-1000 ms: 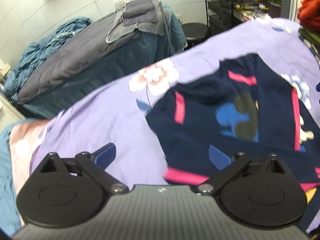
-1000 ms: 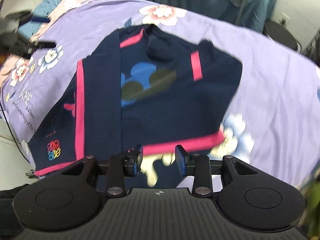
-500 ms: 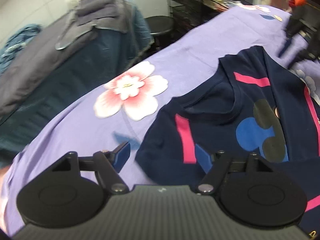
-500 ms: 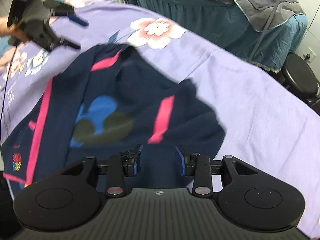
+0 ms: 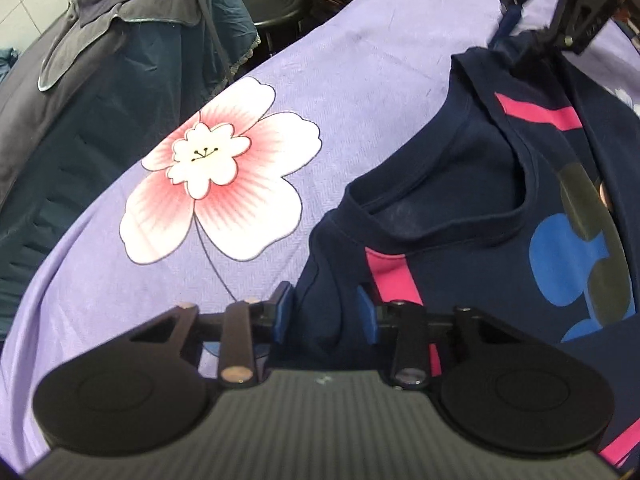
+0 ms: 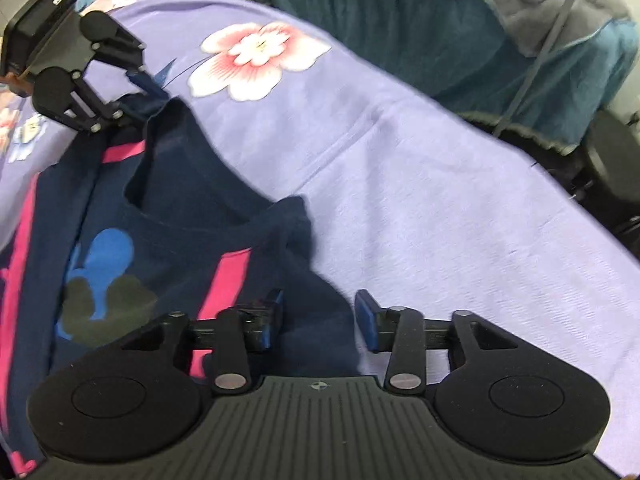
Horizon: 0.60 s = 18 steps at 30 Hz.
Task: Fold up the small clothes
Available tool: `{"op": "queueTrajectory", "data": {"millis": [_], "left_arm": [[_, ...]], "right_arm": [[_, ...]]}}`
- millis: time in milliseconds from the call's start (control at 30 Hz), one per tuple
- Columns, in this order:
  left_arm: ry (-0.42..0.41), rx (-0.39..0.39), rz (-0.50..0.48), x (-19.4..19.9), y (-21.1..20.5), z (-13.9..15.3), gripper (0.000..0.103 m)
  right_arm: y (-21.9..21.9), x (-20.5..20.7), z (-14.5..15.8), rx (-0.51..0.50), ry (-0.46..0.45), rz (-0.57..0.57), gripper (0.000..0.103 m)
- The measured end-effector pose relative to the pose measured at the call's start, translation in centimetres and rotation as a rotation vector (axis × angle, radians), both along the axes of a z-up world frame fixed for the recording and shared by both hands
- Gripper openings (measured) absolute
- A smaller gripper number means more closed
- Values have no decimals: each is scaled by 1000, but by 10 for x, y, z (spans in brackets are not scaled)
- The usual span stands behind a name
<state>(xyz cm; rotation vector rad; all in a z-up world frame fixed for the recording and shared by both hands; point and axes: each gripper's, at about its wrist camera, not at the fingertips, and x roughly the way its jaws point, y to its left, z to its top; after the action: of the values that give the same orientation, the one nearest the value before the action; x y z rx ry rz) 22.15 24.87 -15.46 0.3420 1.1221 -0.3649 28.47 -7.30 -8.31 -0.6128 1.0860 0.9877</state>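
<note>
A navy blue small shirt (image 5: 480, 264) with pink stripes and a blue and black mouse print lies on the purple flowered sheet (image 5: 360, 64). My left gripper (image 5: 326, 314) straddles the shirt's near shoulder corner, pads open with cloth bunched between them. In the right wrist view the shirt (image 6: 168, 216) lies left of centre. My right gripper (image 6: 320, 316) is open over the other shoulder edge. Each gripper shows in the other's view: the left gripper (image 6: 138, 94) at one shoulder, the right gripper (image 5: 516, 46) at the far one.
A dark blue and grey covered bed (image 5: 100, 72) stands beyond the sheet. A black round stool (image 5: 276, 4) and a wire rack stand behind it. The stool also shows at the right edge of the right wrist view (image 6: 612, 160).
Both grippers moved forward and down from the hem side to the shirt's shoulders. The left gripper's jaws narrowed around the shoulder corner. The right gripper's jaws opened wider.
</note>
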Motion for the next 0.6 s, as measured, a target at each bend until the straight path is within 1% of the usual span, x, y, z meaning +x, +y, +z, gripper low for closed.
{"op": "queueTrajectory", "data": {"millis": [33,67,133,200,267,333,400,467,533,600], "left_arm": [[2,-9,1,0,1,1,8],[-1,-11,-3,-1,0,3,4],[-20,-7,-11,-4,0,9,4],[-62,-15,0,-13,0,18,3],[-118,-44,3,-26,-1,34,3],[-163,-95,11,-48,-1,52,3],[-197,-128,8,-78,-6,72,3],[-215,-148,-5,-116,-13,89,3],[-219,-165,-12,-157,-25,103,3],[-202,-189,-2,-205,-36,112,3]], "right_arm": [[1,0,-1,-6,2,4,25],[1,-4,0,-6,-12,9,12],[-3,-8,9,42,-36,-5,10],[-10,-17,23,97,-57,-19,9],[-18,-32,40,158,-74,-18,9],[-27,-53,57,220,-71,-6,9],[-34,-78,71,265,-54,25,9],[-46,-111,83,307,-23,55,9],[-59,-149,93,328,0,96,9],[-70,-184,96,340,42,123,9]]}}
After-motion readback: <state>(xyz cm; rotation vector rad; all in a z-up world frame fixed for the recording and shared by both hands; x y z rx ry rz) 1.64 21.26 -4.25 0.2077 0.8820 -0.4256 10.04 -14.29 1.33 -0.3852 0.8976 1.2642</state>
